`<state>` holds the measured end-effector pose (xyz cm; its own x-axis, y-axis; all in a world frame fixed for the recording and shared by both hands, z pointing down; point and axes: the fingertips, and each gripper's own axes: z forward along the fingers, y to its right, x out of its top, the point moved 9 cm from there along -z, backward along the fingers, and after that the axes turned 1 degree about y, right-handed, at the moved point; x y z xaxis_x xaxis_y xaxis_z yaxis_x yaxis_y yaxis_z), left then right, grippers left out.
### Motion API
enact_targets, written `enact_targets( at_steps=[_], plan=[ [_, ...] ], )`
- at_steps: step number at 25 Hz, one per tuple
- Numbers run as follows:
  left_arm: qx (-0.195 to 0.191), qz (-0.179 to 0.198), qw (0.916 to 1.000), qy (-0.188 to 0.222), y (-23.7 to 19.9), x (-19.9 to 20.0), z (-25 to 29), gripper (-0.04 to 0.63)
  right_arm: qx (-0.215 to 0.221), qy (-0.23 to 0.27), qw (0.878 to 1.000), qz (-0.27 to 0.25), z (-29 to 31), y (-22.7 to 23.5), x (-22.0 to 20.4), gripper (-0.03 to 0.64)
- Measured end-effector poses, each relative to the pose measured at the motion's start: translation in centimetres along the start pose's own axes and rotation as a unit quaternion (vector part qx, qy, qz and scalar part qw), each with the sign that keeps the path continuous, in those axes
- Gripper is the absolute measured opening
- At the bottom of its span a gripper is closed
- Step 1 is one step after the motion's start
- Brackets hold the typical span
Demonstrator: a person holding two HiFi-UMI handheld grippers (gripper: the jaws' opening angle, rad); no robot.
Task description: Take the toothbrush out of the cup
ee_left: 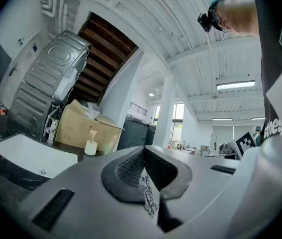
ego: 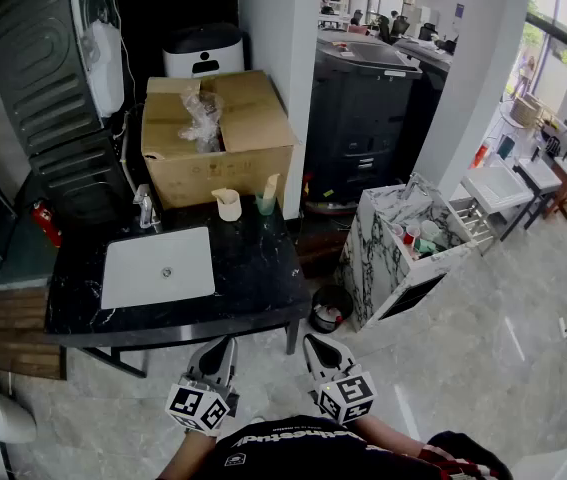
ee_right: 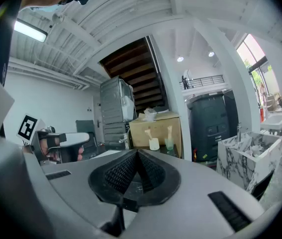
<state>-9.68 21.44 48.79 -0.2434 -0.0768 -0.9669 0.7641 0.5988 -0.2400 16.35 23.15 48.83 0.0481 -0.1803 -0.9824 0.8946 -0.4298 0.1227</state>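
Toothbrush (ego: 271, 185) stands in green cup (ego: 265, 206), long axis near vertical, head up. White cup (ego: 229, 207) with second brush (ee_right: 147, 133) just beside, on black counter (ego: 253, 268) before cardboard box (ego: 218, 138). Left gripper (ego: 225, 344), right gripper (ego: 315, 344): jaws closed, empty, well apart from cups.

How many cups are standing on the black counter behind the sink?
2. A cream cup stands in front of the cardboard box; a greenish cup stands just right of it, by the box's corner. No others show.

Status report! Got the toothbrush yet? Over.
Left gripper shut, empty. Right gripper shut, empty. Toothbrush in white cup, second toothbrush in green cup, untouched. Nothing in the way.
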Motion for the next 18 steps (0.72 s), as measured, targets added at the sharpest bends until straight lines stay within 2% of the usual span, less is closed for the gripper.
enact_targets(
  at_steps=[7,18],
  plan=[
    [-0.001,0.019,0.9998,0.007,0.03,0.39,-0.05,0.014,-0.011,0.011,1.0,-0.009,-0.26,-0.22,-0.19,0.037],
    [0.002,0.007,0.9999,0.009,-0.24,0.26,-0.46,0.014,-0.007,0.019,1.0,0.007,-0.47,-0.87,-0.06,0.035]
  ],
)
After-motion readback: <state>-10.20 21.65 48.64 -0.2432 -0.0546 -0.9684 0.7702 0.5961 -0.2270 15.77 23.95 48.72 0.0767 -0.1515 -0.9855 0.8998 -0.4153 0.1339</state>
